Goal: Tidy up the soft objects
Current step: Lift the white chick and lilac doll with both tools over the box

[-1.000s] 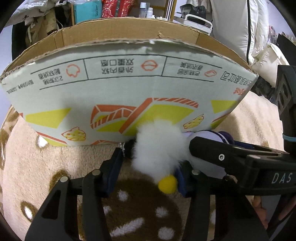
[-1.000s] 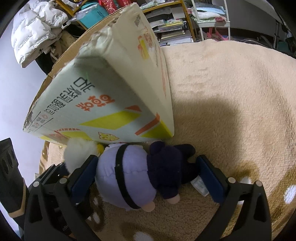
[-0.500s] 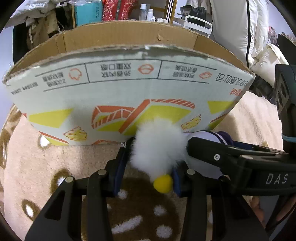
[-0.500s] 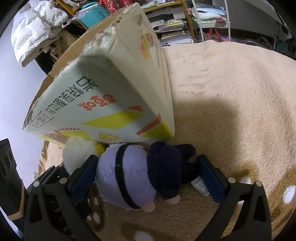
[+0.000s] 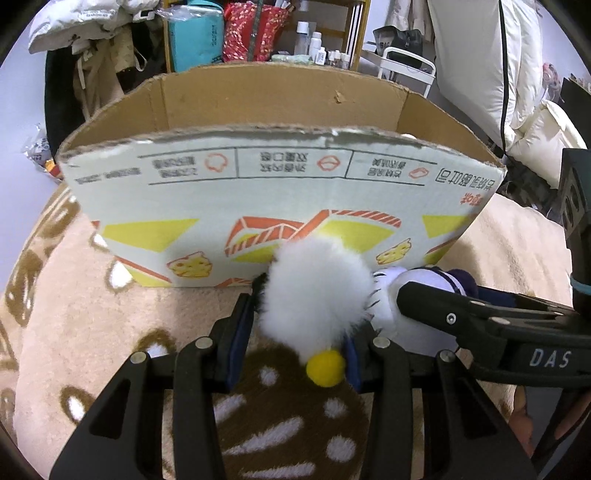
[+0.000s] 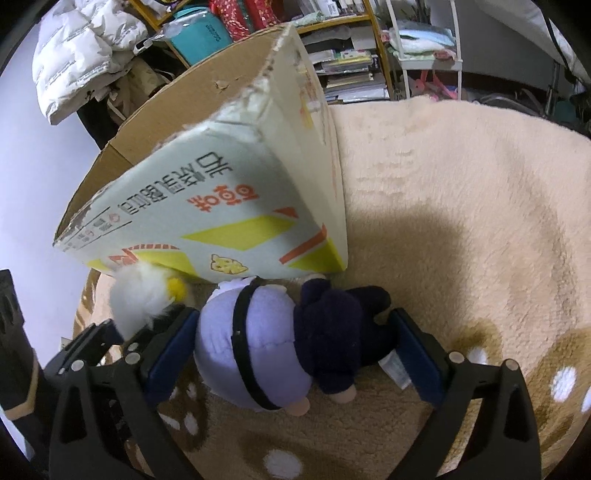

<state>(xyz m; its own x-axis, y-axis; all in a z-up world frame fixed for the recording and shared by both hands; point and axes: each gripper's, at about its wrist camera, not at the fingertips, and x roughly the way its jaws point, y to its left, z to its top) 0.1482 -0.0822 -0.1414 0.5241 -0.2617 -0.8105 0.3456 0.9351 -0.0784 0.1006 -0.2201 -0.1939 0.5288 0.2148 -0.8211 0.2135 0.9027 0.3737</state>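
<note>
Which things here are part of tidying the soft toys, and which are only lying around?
Job: white fluffy toy in left claw; purple doll in right claw; cardboard box.

Lying about: blanket; white jacket; teal box; shelf books.

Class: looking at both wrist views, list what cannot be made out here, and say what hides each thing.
- Inside of the cardboard box: left wrist view, floor hidden by its printed front wall.
- Face of the purple plush doll: right wrist view, turned away from the camera.
- White fluffy toy: left wrist view, no face or shape readable; left gripper fingers cover its sides.
- Doll's tag: print too small.
</note>
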